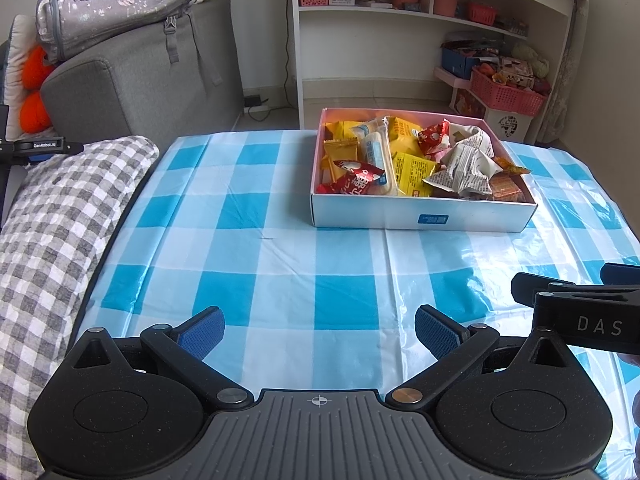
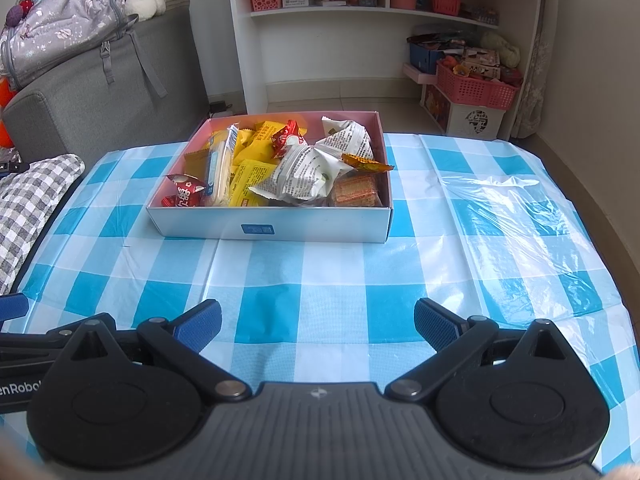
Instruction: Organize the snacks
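Note:
A white box with a pink inside (image 1: pixel 420 218) (image 2: pixel 272 230) stands on the far half of the blue-and-white checked tablecloth (image 1: pixel 280 264) (image 2: pixel 320 280). It holds several wrapped snacks: yellow packets (image 1: pixel 412 168) (image 2: pixel 252 178), a red packet (image 1: pixel 356 178) (image 2: pixel 186 194), a long white bar (image 1: pixel 374 152) (image 2: pixel 218 168) and a white printed bag (image 1: pixel 464 168) (image 2: pixel 316 168). My left gripper (image 1: pixel 319 332) is open over the near cloth, nothing between its blue pads. My right gripper (image 2: pixel 318 330) is open too, beside the left one, short of the box.
A grey checked cushion (image 1: pixel 52 232) (image 2: pixel 28 200) lies at the table's left edge. Behind stand a grey sofa (image 1: pixel 140 72) with a bag on it, and white shelves (image 1: pixel 432 20) (image 2: pixel 384 12). A pink basket (image 1: pixel 504 94) (image 2: pixel 472 88) sits on the floor at right.

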Demonstrator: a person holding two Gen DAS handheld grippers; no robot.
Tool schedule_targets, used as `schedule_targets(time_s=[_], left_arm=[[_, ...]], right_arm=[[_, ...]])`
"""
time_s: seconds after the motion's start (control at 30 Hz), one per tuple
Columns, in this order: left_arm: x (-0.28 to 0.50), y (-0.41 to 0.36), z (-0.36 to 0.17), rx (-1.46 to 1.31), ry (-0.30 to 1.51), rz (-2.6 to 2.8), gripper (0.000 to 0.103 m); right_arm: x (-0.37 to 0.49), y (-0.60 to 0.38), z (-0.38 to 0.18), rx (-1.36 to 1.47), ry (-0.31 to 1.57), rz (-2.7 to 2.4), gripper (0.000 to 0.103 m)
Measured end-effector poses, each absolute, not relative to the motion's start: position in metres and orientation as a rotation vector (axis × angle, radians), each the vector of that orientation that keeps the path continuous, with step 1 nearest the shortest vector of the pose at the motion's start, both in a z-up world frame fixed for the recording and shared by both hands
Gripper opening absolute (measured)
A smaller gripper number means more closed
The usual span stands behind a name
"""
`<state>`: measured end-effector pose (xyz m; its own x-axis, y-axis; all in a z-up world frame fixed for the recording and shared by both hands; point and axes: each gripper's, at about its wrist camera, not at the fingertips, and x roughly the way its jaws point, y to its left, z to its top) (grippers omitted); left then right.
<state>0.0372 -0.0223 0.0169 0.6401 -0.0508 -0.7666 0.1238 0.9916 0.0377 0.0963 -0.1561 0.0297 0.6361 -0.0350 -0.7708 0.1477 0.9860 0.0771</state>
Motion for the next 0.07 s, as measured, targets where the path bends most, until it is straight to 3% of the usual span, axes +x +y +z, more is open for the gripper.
schedule_targets(time_s=[0.07], left_arm=[[0.0375,-0.0228,0.0167,0.092,0.87,-0.102,0.102]], right_arm=[[0.0965,-0.1559,0.0294,0.135,0.876,-0.105,0.103]])
